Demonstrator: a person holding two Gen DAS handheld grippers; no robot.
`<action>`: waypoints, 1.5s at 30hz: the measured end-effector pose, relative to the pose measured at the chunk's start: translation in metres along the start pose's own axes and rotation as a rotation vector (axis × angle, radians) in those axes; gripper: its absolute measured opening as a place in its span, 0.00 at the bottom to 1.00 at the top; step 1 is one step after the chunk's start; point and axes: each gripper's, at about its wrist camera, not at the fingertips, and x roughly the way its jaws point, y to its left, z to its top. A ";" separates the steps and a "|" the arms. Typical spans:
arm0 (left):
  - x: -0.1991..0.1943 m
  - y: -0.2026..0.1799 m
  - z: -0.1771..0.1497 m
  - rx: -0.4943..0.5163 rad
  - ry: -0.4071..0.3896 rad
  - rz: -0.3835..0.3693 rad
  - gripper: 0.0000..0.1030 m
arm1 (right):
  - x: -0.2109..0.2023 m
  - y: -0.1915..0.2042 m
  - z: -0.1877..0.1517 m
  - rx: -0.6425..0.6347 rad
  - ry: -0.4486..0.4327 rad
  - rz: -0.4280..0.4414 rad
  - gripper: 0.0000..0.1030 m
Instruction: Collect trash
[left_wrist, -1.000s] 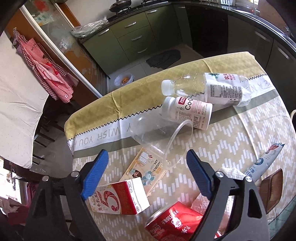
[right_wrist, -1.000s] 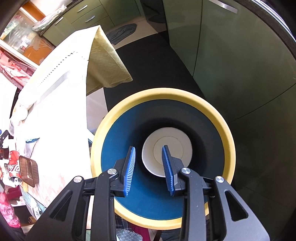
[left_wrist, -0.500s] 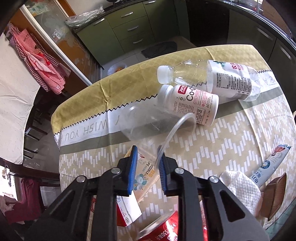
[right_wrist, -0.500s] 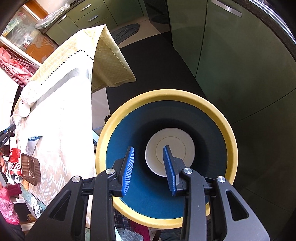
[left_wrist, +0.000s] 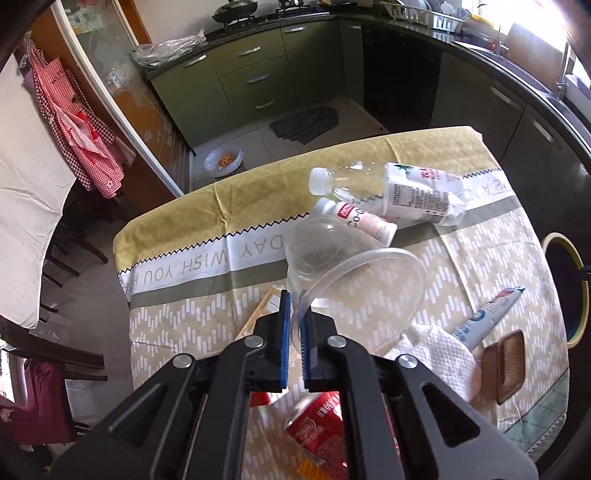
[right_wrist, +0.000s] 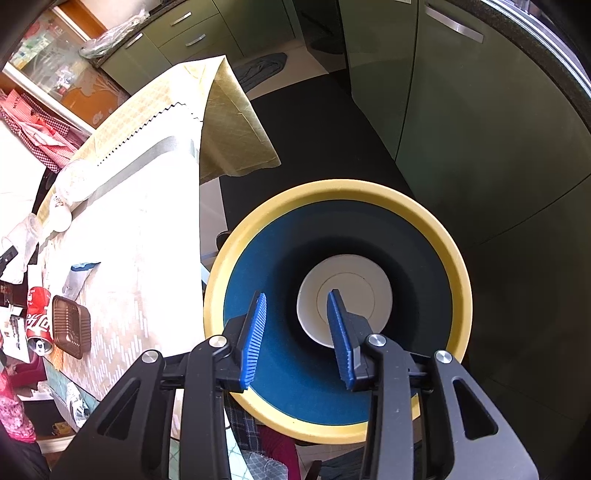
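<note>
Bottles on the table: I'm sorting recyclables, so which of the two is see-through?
The larger bottle, farther from the left hand-held gripper: clear plastic with a white wrap label. The smaller bottle touching it is opaque white.

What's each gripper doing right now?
Left gripper: shut on the clear plastic cup, pinching its rim.
Right gripper: open, empty, over the bin.

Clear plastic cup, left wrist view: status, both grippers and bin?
Left gripper shut on clear cup rim. Right gripper open, empty, above the yellow-rimmed bin. Bottles, can, tissue remain on the table. No obstruction seen.
</note>
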 end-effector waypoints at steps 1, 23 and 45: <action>-0.009 -0.005 -0.002 0.015 -0.008 -0.012 0.05 | -0.002 -0.001 -0.002 -0.001 -0.004 0.002 0.34; -0.026 -0.389 0.006 0.576 0.049 -0.396 0.05 | -0.087 -0.074 -0.077 0.058 -0.153 -0.041 0.34; -0.109 -0.229 -0.012 0.322 -0.118 -0.477 0.53 | -0.085 -0.019 -0.070 -0.132 -0.131 0.026 0.37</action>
